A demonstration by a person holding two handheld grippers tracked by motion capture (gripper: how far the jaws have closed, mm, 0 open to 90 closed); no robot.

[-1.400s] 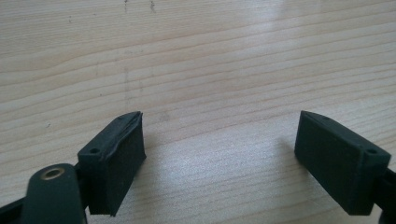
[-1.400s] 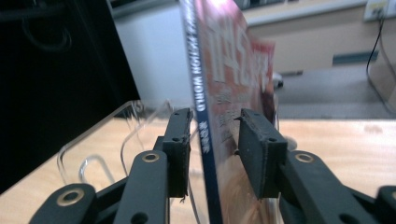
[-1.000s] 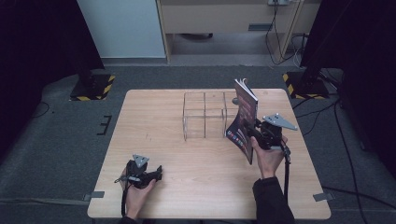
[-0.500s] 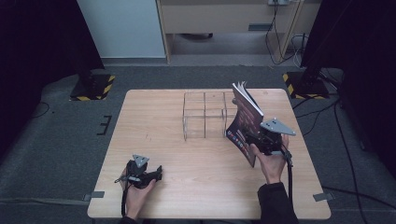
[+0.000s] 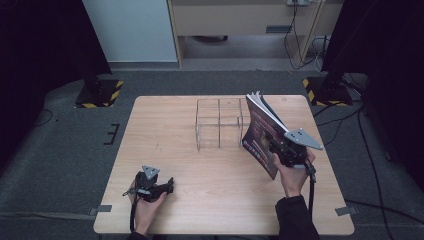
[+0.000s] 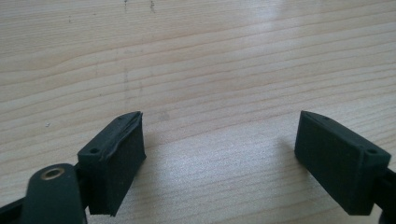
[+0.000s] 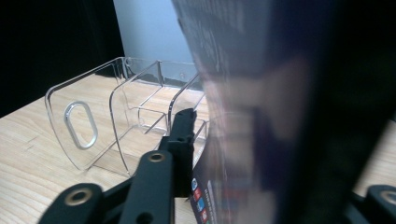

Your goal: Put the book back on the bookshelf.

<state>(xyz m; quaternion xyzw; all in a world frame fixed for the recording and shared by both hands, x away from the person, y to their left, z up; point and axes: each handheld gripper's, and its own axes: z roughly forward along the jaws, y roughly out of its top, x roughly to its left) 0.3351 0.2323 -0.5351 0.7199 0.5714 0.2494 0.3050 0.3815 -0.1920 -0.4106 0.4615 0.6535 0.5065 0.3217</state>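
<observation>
A dark-covered magazine stands upright and slightly fanned on the wooden table, just right of a clear acrylic divider rack. My right gripper holds it by its lower near edge. The jaws have just been closing with the magazine between them. In the right gripper view the left finger lies against the cover of the magazine, and the other jaw is hidden behind it. The rack stands just beyond. My left gripper rests open at the front left, with bare wood between its jaws.
The rack has several empty upright slots and stands at the back middle of the table. Yellow-and-black striped stand bases sit on the floor beyond the table's far corners. Cables trail on the floor at the right.
My right hand has shifted a little toward the near right with the magazine, which stays upright beside the rack. The left gripper has not moved.
</observation>
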